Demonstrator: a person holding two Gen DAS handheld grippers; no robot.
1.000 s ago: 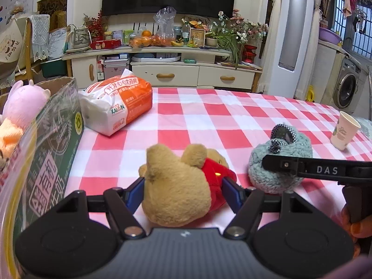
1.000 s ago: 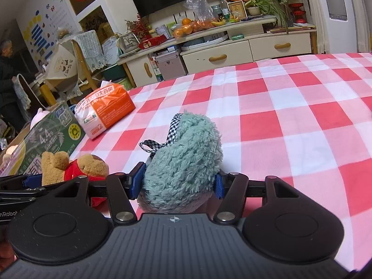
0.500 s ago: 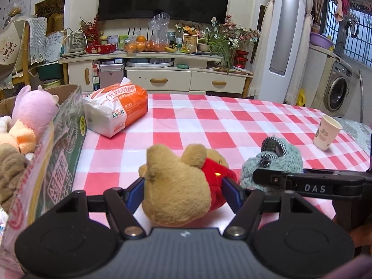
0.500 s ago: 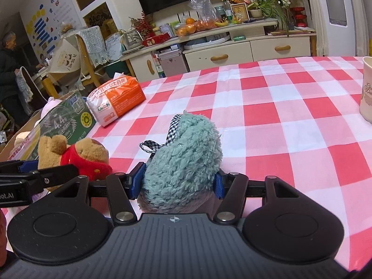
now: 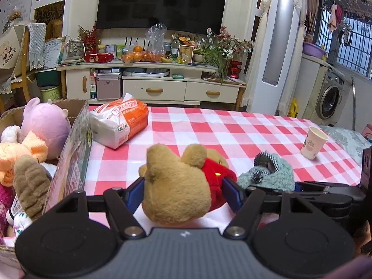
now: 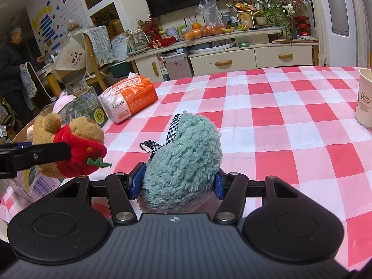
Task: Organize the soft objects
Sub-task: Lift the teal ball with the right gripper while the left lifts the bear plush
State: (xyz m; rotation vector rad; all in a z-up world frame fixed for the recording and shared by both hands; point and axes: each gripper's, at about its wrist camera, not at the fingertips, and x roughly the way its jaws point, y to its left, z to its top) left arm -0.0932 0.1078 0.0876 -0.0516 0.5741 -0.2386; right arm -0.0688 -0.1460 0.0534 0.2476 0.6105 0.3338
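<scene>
Box (image 5: 76, 139) at desk's left edge, already crowded with plush toys. Left tool (image 5: 183, 190) grips the bear (image 5: 176, 183), held clear above the desk (image 5: 232, 130); risk: it snags the box wall or rolls off the pile. Right tool (image 6: 176, 182) grips the teal plush (image 6: 186, 158); soft pile may slip.

Setting: lived-in family living room.
I face a dark television (image 5: 161, 2) above a cream sideboard (image 5: 151, 79) crowded with oranges (image 5: 133, 55), potted flowers (image 5: 223, 46) and a framed picture (image 5: 185, 52); my table wears a red-checked cloth (image 5: 232, 130); a washing machine (image 5: 331, 100) stands by the barred window (image 5: 355, 44); a person (image 6: 10, 69) stands near chairs at the side.
</scene>
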